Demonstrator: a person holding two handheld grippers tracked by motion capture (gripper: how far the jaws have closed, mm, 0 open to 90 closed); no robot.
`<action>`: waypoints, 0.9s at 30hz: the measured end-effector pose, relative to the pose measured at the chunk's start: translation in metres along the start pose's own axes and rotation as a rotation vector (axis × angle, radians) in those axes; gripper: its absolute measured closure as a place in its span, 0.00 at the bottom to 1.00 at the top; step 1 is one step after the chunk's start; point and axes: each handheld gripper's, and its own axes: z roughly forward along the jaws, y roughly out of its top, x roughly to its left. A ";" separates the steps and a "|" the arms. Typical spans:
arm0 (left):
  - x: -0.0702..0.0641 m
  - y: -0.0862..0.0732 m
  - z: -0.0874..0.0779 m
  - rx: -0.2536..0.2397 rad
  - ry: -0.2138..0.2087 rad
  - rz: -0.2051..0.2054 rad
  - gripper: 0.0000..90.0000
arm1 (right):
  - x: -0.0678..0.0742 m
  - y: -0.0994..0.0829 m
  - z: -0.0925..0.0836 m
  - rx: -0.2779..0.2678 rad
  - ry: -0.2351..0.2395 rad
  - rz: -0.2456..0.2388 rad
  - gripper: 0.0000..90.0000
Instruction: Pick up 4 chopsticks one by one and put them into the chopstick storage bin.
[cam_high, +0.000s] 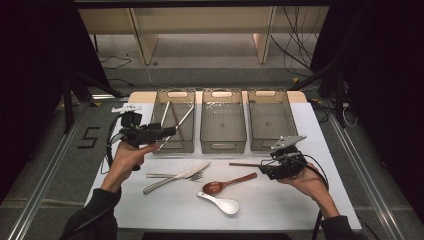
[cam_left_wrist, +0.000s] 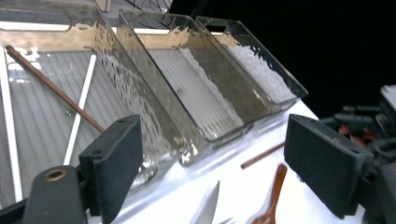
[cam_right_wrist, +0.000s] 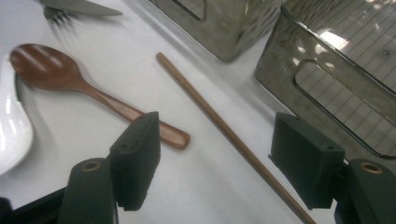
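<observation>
1. Right gripper view: a brown chopstick (cam_right_wrist: 229, 135) lies flat on the white table (cam_right_wrist: 196, 186), running from the upper middle of the frame down to the lower right. Its lower stretch passes between the two black jaws, nearer the right-hand one.
2. The jaws of the right gripper (cam_right_wrist: 215, 158) stand spread, with no pad pressing on the stick; the gap is far wider than the stick.
3. The stick's long axis crosses the jaw gap at a slant, not squarely, so I judge a small turn of the wrist would help before closing.
4. In the high view the right gripper (cam_high: 270, 169) sits at the lower right, and the chopstick (cam_high: 245, 164) reaches leftward from its tip, just in front of the right tray (cam_high: 270, 125).
5. The left gripper (cam_high: 167, 131) hangs over the near edge of the left tray (cam_high: 172, 95), well apart from the stick, so the right hand is plainly nearer.
6. In the left gripper view its jaws are released with nothing between them; another brown chopstick (cam_left_wrist: 56, 91) and white ones lie inside that left tray (cam_left_wrist: 140, 112).
7. The wooden spoon (cam_right_wrist: 88, 84) lies just beside the stick, close enough to be nudged.
</observation>
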 end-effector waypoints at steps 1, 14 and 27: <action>-0.001 -0.004 -0.001 0.002 0.004 0.013 0.21 | -0.001 0.000 0.002 0.008 0.003 -0.004 0.37; -0.001 -0.058 -0.008 -0.008 0.002 0.042 0.20 | -0.017 0.009 0.024 0.142 0.007 -0.048 0.40; -0.007 -0.085 -0.011 -0.010 0.017 0.082 0.19 | -0.027 0.011 0.038 0.241 0.021 -0.062 0.48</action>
